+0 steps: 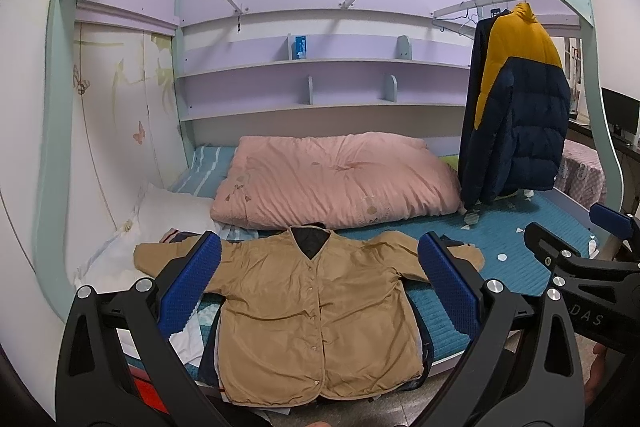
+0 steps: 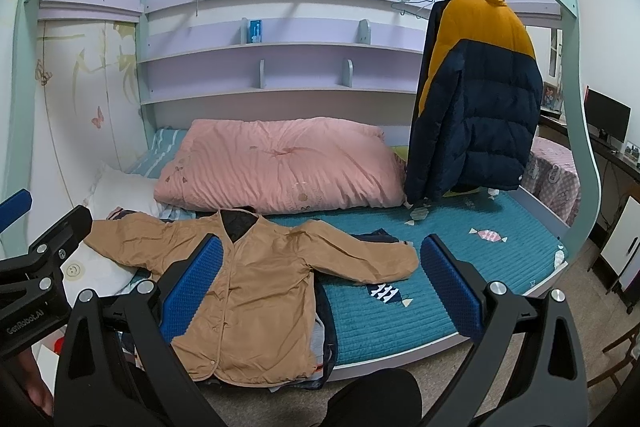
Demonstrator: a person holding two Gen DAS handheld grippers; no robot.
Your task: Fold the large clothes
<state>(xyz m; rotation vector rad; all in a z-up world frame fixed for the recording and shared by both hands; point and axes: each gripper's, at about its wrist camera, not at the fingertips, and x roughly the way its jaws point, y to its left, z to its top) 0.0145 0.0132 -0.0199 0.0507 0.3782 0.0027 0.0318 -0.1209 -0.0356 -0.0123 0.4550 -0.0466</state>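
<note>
Tan jacket spread front-up on the bed, both grippers held above it, empty.

Collar points toward the pink quilt, hem at the near edge, sleeves out sideways. Left gripper and right gripper have jaws released, holding nothing.

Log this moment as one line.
jacket flat on bed | left claw open | right claw open | nothing gripped

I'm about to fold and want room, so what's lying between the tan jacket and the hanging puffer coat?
Mostly bare teal bedspread, with a dark garment poking out by the tan jacket sleeve. The right wrist view shows it best, below the puffer coat.
</note>
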